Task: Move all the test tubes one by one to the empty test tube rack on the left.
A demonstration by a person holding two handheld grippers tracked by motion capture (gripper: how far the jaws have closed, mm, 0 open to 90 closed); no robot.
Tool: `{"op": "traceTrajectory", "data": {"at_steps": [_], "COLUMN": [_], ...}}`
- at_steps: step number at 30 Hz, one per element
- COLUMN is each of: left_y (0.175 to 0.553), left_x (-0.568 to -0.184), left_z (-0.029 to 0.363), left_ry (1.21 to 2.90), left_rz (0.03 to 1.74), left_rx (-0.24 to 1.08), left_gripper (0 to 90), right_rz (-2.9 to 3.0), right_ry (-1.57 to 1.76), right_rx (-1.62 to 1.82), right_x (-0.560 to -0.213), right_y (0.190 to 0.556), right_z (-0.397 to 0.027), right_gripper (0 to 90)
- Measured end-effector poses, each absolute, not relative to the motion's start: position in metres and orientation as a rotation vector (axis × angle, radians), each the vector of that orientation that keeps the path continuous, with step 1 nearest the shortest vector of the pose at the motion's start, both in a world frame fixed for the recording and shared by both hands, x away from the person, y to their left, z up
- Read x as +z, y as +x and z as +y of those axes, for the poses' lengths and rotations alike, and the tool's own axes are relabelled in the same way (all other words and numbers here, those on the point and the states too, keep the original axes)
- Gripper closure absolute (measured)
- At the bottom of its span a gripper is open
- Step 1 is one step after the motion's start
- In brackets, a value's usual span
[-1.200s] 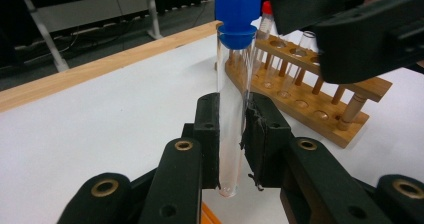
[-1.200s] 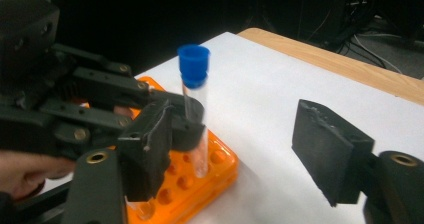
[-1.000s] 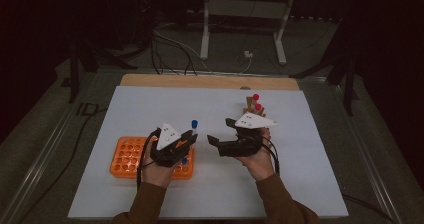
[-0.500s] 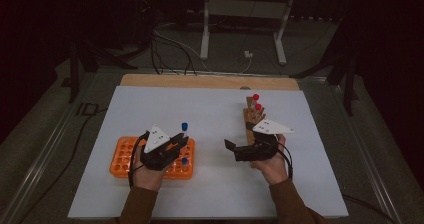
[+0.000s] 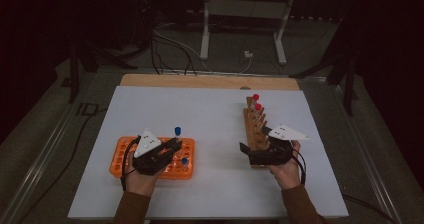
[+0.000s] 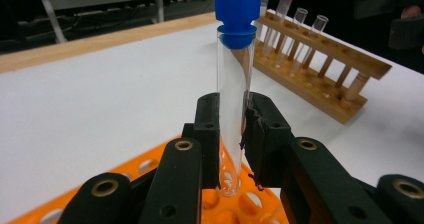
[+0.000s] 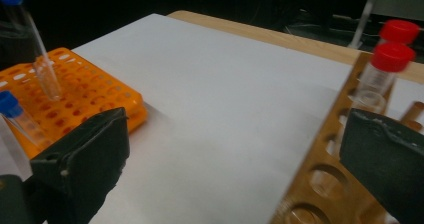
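Wooden rack (image 7: 320,174) gets chopped off at the bottom edge in the right gripper view, and the orange rack's (image 6: 150,164) holes sit mostly behind the jaws.

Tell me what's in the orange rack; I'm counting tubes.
The orange rack holds one blue-capped tube. The left tool grips a second tube above its holes. The hand hides some holes.
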State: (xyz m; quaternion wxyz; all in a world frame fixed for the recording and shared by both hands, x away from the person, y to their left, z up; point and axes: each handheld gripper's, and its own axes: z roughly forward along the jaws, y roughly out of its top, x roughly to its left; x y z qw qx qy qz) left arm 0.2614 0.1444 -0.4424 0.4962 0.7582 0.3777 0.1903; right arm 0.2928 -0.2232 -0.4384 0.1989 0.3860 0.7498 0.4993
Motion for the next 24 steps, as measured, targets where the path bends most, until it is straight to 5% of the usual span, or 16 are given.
{"op": "traceTrajectory", "data": {"at_steps": [24], "left_y": [0.236], "left_x": [-0.467], "left_z": [0.15], "left_ry": [1.946], "left_rz": [0.903], "left_rx": [0.413], "left_gripper": [77.2], "right_rz": [2.071], "right_ry": [1.107], "right_rx": [1.38], "right_x": [-0.444], "right_y": [0.288], "right_z": [-0.237], "right_gripper": [0.0]}}
